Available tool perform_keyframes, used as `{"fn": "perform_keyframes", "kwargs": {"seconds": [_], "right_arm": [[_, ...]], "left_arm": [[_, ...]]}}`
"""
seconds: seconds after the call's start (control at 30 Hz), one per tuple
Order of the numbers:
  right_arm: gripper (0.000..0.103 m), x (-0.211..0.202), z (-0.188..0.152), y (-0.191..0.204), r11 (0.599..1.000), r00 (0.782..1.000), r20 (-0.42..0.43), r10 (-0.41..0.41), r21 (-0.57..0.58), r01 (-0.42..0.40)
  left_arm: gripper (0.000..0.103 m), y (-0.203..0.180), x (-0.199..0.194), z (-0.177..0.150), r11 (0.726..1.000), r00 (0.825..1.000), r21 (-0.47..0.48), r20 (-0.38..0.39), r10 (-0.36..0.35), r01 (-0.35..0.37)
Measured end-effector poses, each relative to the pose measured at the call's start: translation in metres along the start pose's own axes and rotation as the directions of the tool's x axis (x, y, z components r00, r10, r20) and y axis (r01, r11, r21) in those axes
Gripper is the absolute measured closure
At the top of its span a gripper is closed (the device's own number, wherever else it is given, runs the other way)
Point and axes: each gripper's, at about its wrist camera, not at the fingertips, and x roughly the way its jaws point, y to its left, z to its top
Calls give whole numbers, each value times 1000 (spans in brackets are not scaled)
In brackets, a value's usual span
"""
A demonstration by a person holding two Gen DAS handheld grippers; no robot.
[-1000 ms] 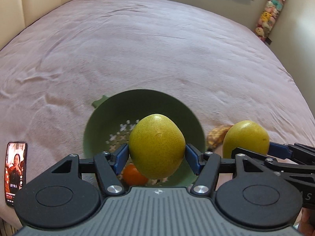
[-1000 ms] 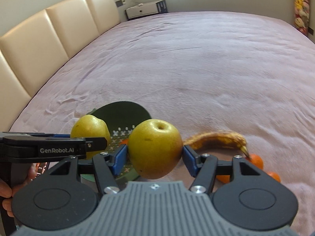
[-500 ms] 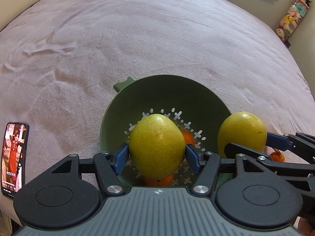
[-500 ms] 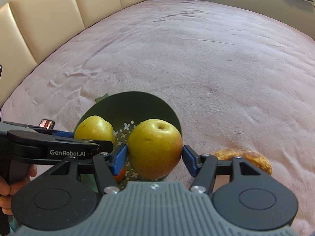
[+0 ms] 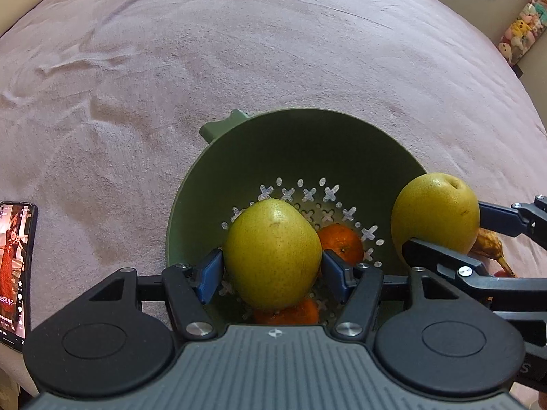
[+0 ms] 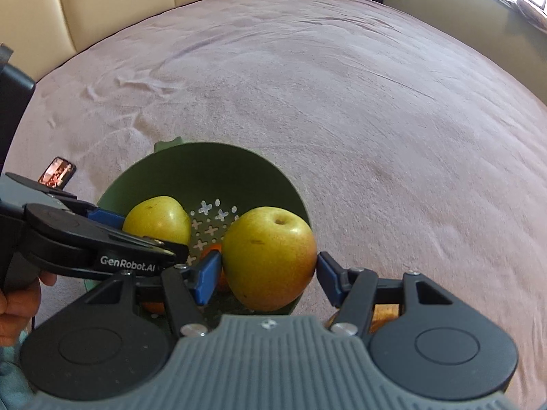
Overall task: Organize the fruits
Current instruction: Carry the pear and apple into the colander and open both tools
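My left gripper (image 5: 272, 268) is shut on a yellow-green pear (image 5: 272, 254) and holds it over the green perforated bowl (image 5: 297, 147). Oranges (image 5: 340, 242) lie in the bowl under it. My right gripper (image 6: 268, 270) is shut on a second yellow pear (image 6: 269, 256) above the bowl's right rim (image 6: 205, 167). That pear also shows in the left wrist view (image 5: 436, 212), and the left pear shows in the right wrist view (image 6: 157, 218). Both pears hang above the bowl, apart from each other.
The bowl sits on a pink bedspread (image 5: 273, 51). A phone (image 5: 13, 266) with a lit screen lies at the left. A brown-spotted banana (image 5: 490, 246) lies right of the bowl. A padded headboard (image 6: 119, 0) stands at the far left.
Both grippers have moved forward and tilted down over the bowl with their pears still held. The bowl now fills more of both views and its oranges show.
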Motion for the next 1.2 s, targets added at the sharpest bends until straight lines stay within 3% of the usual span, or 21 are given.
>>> {"fn": "perform_keyframes", "kwargs": {"seconds": [0.4, 0.57, 0.8, 1.07, 1.2], "right_arm": [[45, 9, 8, 5, 995, 1000, 6, 24, -101, -23], [45, 4, 8, 4, 995, 1000, 5, 25, -93, -24], [45, -4, 10, -1, 998, 1000, 10, 22, -54, -21], [45, 4, 23, 6, 998, 998, 28, 49, -29, -49], [45, 17, 29, 13, 997, 997, 37, 65, -35, -64]], "left_arm": [[31, 0, 9, 2, 998, 998, 7, -18, 58, -58], [31, -2, 9, 1, 997, 997, 28, -10, 73, -73], [31, 3, -4, 4, 998, 998, -15, 20, 64, -64], [55, 21, -26, 10, 992, 995, -123, 95, 34, -22], [64, 27, -25, 11, 988, 995, -156, 93, 21, -6]]}}
